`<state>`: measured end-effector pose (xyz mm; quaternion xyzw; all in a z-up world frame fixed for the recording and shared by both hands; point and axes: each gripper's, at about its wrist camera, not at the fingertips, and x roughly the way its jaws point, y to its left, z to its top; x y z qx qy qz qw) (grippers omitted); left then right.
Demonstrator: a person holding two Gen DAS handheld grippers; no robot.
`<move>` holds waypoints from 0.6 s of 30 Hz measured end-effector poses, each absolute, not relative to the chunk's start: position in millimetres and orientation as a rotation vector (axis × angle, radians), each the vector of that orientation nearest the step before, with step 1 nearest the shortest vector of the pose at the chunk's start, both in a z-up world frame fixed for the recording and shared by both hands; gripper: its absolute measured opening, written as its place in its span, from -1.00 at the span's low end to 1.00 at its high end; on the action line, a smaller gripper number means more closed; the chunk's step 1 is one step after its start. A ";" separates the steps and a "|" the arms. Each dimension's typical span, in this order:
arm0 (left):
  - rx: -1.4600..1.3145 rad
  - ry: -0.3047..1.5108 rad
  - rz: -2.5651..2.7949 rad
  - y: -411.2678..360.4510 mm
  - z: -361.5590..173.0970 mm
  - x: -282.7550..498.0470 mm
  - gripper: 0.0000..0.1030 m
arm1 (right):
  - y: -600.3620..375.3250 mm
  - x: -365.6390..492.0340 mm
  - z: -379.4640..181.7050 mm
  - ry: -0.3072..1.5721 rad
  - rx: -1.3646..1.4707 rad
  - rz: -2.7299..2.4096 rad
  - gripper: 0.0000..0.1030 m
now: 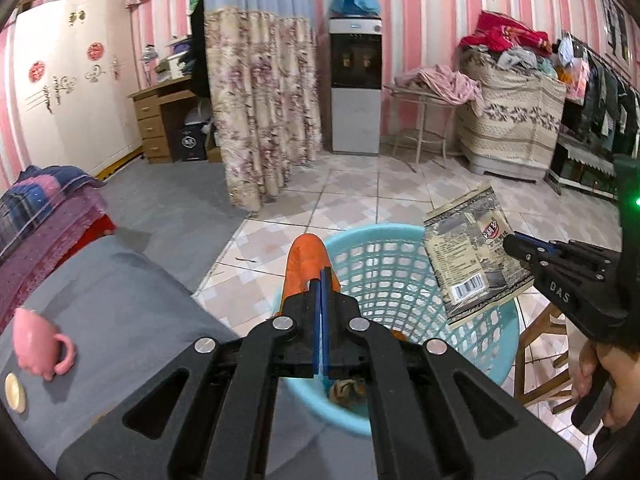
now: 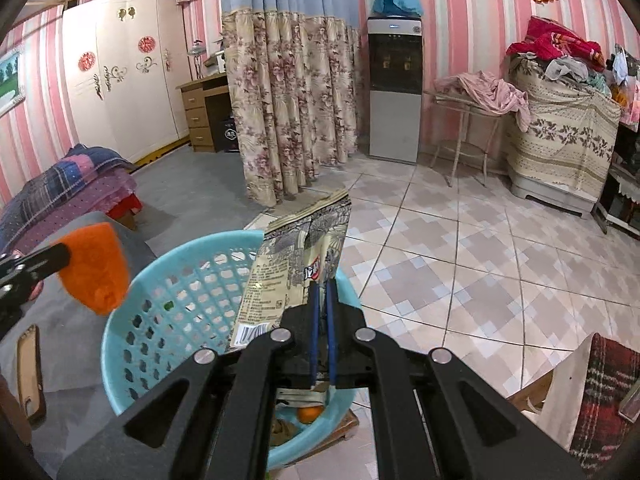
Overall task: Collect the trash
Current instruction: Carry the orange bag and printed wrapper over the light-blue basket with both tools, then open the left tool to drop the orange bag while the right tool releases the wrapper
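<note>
A light-blue plastic basket (image 1: 404, 280) (image 2: 168, 304) stands beside the grey-covered table, with bits of trash and an orange (image 2: 310, 414) at its bottom. My left gripper (image 1: 325, 274) is shut on an orange piece of peel or wrapper (image 1: 306, 264) (image 2: 96, 268), held over the basket's near-left rim. My right gripper (image 2: 322, 284) (image 1: 510, 242) is shut on a beige printed snack packet (image 2: 296, 256) (image 1: 468, 256) with a barcode, hanging above the basket's right side.
On the grey table (image 1: 120, 288) sit a pink cup (image 1: 38, 340), a gold coin-like disc (image 1: 15, 398) and a phone-shaped case (image 2: 30, 372). A wooden stool (image 1: 540, 360) stands by the basket. Curtain (image 2: 288, 112), water dispenser (image 2: 394, 88) and tiled floor lie beyond.
</note>
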<state>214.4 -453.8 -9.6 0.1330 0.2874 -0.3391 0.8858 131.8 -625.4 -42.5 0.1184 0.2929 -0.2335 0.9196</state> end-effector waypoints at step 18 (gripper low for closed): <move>0.216 0.612 -0.517 -405.9 -17.4 247.8 0.65 | -622.9 142.0 -52.9 0.624 0.272 -0.470 -0.92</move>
